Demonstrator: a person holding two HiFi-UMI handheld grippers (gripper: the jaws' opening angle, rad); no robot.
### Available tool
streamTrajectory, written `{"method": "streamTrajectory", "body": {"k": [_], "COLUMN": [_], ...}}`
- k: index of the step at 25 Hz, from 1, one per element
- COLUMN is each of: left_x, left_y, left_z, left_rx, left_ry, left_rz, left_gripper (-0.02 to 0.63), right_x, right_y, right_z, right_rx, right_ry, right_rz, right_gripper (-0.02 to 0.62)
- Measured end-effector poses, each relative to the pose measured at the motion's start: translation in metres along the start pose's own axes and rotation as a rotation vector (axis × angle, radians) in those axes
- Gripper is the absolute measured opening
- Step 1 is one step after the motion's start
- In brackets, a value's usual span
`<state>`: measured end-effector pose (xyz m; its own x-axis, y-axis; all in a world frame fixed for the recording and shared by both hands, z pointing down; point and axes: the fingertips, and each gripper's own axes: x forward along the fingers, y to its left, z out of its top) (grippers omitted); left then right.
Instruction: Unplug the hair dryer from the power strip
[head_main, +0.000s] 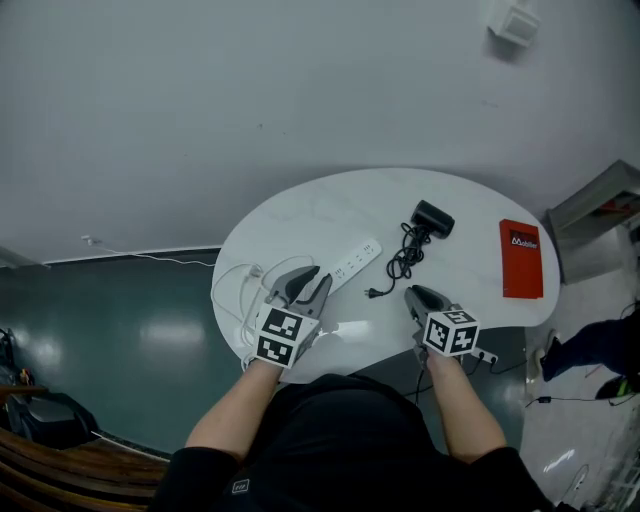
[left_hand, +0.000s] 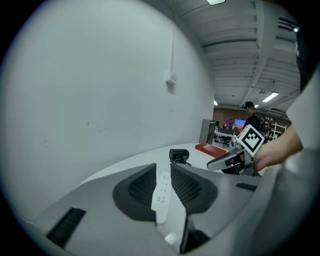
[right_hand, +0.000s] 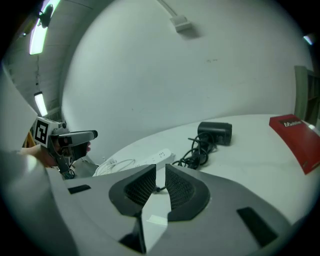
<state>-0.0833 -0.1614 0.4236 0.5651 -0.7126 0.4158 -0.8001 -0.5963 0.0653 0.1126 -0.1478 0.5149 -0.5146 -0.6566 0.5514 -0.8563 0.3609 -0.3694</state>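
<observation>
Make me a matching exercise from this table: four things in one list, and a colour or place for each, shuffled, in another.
Things: 1 hair dryer; 2 power strip; 3 booklet; 4 plug.
Descriptions: A white, long; B red, far right; C black, boxy, at the coiled cord's far end; D at the cord's near end, in no socket.
Pairs: 1-C; 2-A; 3-B; 4-D.

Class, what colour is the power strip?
The power strip is white; the head view shows it best.

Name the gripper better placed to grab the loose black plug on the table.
Right. The right gripper sits beside the plug, which lines up ahead of its open jaws in its own view; the left gripper faces the power strip.
</observation>
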Motion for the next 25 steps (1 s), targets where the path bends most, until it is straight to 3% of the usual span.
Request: {"method": "streamTrajectory", "body": {"k": [15, 25], "left_x": [-0.047, -0.072], "left_y": [0.029, 0.003], "left_z": [0.077, 0.148], "left_rx": [0.013, 0.046], "left_ry": [-0.168, -0.309], "left_rz": [0.051, 0.125], "left_gripper": [0.077, 0.072], "right_x": [-0.041, -0.103], "right_y": [0.117, 0.119], "right_z": [0.136, 0.210], "right_rx": [-0.212, -0.304], "right_ry": [-0.278, -0.457], "right_rz": [0.114, 0.193], "right_gripper": [0.063, 0.049]}}
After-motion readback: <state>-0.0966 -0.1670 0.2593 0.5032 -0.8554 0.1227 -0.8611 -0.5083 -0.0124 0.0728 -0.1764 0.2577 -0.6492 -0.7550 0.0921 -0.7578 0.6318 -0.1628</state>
